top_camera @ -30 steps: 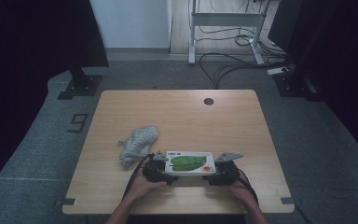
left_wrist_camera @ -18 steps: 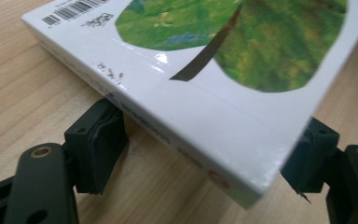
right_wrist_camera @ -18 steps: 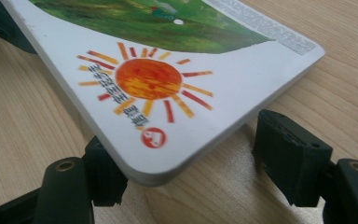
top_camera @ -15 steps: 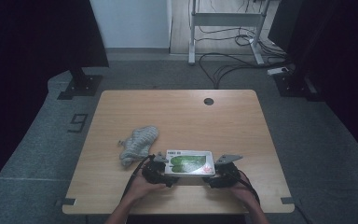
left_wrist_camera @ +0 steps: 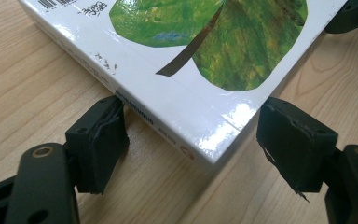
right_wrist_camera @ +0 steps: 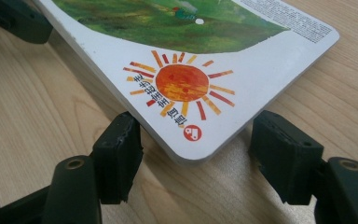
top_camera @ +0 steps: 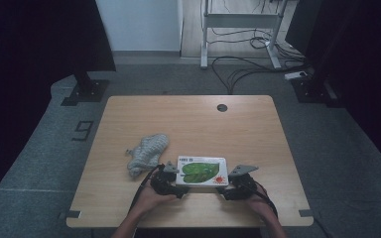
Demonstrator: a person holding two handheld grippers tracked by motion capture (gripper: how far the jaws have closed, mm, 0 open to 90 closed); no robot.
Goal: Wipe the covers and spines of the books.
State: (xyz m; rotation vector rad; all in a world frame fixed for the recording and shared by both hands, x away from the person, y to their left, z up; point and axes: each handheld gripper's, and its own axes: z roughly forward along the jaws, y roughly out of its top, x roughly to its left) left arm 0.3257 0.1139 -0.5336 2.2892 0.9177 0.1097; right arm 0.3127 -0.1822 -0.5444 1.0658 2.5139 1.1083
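A picture book [top_camera: 201,171] with a green leaf and an orange sun on its white cover is seen lying flat on the wooden counter [top_camera: 188,119], near the front edge. The left tool [left_wrist_camera: 191,135] is held wide apart around one corner, the spine side, and the right tool [right_wrist_camera: 196,149] likewise around the sun corner (neither clamped). A grey knitted cloth [top_camera: 146,152] is bunched just left of the book

one book [top_camera: 202,171], one cloth [top_camera: 146,152], two grippers, left [top_camera: 167,179], right [top_camera: 236,184], one table [top_camera: 188,121]
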